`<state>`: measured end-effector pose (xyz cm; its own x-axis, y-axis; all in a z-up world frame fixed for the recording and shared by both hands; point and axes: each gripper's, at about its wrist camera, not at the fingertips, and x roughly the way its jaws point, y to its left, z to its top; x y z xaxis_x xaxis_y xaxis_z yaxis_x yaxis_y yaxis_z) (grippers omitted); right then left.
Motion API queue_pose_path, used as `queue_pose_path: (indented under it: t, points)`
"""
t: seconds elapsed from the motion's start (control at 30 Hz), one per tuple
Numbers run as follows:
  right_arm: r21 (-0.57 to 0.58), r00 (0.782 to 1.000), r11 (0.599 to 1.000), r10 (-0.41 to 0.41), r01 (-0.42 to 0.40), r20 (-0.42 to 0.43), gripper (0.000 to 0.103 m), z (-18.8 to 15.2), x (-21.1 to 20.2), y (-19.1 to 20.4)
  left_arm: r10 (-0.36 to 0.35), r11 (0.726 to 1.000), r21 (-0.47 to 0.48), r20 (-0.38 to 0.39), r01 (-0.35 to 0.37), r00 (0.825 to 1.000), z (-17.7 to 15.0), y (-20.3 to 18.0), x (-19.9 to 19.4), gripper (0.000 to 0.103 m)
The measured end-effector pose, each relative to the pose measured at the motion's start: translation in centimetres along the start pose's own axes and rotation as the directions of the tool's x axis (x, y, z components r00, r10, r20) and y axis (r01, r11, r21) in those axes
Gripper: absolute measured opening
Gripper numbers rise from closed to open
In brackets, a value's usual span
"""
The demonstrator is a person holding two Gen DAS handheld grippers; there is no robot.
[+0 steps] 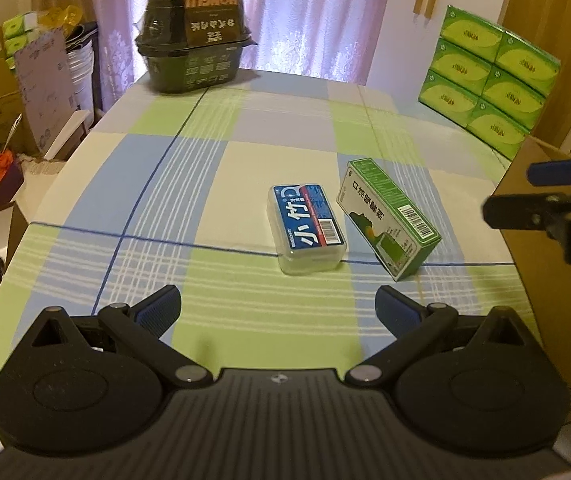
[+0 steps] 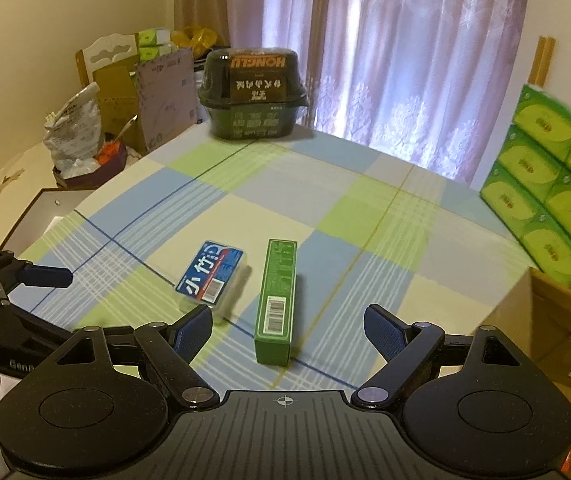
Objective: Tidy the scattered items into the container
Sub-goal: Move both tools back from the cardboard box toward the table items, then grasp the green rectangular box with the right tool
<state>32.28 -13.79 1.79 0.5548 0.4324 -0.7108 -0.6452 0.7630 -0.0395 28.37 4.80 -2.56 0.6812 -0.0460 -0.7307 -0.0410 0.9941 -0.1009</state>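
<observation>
Pink curtains (image 2: 405, 60) are seen behind a tabletop (image 1: 213, 160) covered in a blue, green and cream checked cloth. Near its middle a clear case with a blue label (image 1: 306, 229) lies just beside a green carton (image 1: 389, 216), the two apart. A dark lidded container (image 1: 193, 56) stands at the far edge, well apart from both. Stacked green packs (image 1: 489, 76) are seen at the right. The left hand-held gripper (image 1: 277, 308) and the right hand-held gripper (image 2: 287, 330) are both held with fingers spread wide, empty, above the cloth.
</observation>
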Motion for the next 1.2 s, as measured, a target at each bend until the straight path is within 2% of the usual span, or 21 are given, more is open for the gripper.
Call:
queue_pose_path:
  t: [0.1, 0.13, 0.17, 0.2, 0.37, 0.47, 0.67, 0.8, 0.83, 0.87, 0.93, 0.97, 1.13, 1.2]
  points:
    - [-0.007, 1.0, 1.0, 0.012, -0.012, -0.009, 0.088, 0.3, 1.5, 0.0, -0.007, 1.0, 0.016, 0.002, 0.007, 1.0, 0.2, -0.2, 1.0, 0.101]
    - [-0.009, 1.0, 1.0, 0.017, -0.017, -0.011, 0.084, 0.4, 2.0, -0.1, -0.013, 1.0, 0.018, 0.003, 0.013, 1.0, 0.2, -0.2, 1.3, 0.101]
    - [-0.009, 0.999, 1.0, 0.028, -0.028, -0.016, 0.072, 0.6, 2.6, -0.2, -0.02, 1.0, 0.021, 0.005, 0.02, 1.0, 0.2, -0.3, 1.6, 0.101]
    - [-0.004, 0.999, 0.999, 0.037, -0.037, -0.026, 0.07, 0.7, 3.1, -0.3, -0.027, 0.999, 0.023, 0.007, 0.027, 1.0, 0.3, -0.3, 1.9, 0.101]
    - [0.026, 0.997, 0.998, 0.056, -0.055, -0.051, 0.07, 1.2, 5.4, -1.0, -0.054, 0.998, 0.042, 0.015, 0.053, 0.998, 0.7, -0.6, 3.5, 0.1]
    - [0.022, 0.994, 0.997, 0.074, -0.073, -0.075, 0.055, 1.5, 6.6, -1.1, -0.053, 0.998, 0.047, 0.018, 0.052, 0.998, 1.0, -0.7, 4.6, 0.099]
    - [0.019, 0.991, 0.997, 0.078, -0.076, -0.112, 0.055, 1.7, 8.9, -1.1, -0.055, 0.998, 0.044, 0.018, 0.054, 0.998, 1.2, -0.9, 6.2, 0.097]
    - [0.064, 0.988, 0.995, 0.086, -0.079, -0.131, 0.055, 1.5, 10.2, -1.6, -0.062, 0.997, 0.047, 0.017, 0.061, 0.998, 1.3, -1.2, 7.0, 0.094]
    - [0.072, 0.987, 0.994, 0.088, -0.078, -0.137, 0.053, 1.4, 10.3, -1.6, -0.059, 0.997, 0.049, 0.016, 0.058, 0.998, 1.4, -1.2, 7.2, 0.093]
    - [0.073, 0.986, 0.994, 0.086, -0.077, -0.143, 0.039, 1.2, 10.5, -1.7, -0.056, 0.997, 0.049, 0.016, 0.055, 0.998, 1.4, -1.2, 7.5, 0.092]
    - [0.071, 0.986, 0.995, 0.075, -0.065, -0.149, 0.038, 1.1, 10.8, -1.9, -0.056, 0.998, 0.044, 0.015, 0.055, 0.998, 1.5, -1.2, 7.9, 0.092]
    - [0.077, 0.986, 0.995, 0.072, -0.061, -0.148, 0.033, 1.0, 10.8, -2.1, -0.057, 0.998, 0.041, 0.015, 0.056, 0.998, 1.6, -1.3, 8.2, 0.091]
    - [0.068, 0.987, 0.998, 0.023, -0.012, -0.156, 0.032, 0.8, 10.3, -2.6, -0.056, 0.998, 0.043, 0.017, 0.055, 0.998, 2.0, -1.6, 9.3, 0.085]
    - [0.065, 0.987, 0.998, 0.008, 0.002, -0.158, 0.032, 0.5, 10.1, -2.9, -0.047, 0.998, 0.045, 0.018, 0.046, 0.999, 2.3, -1.6, 9.8, 0.078]
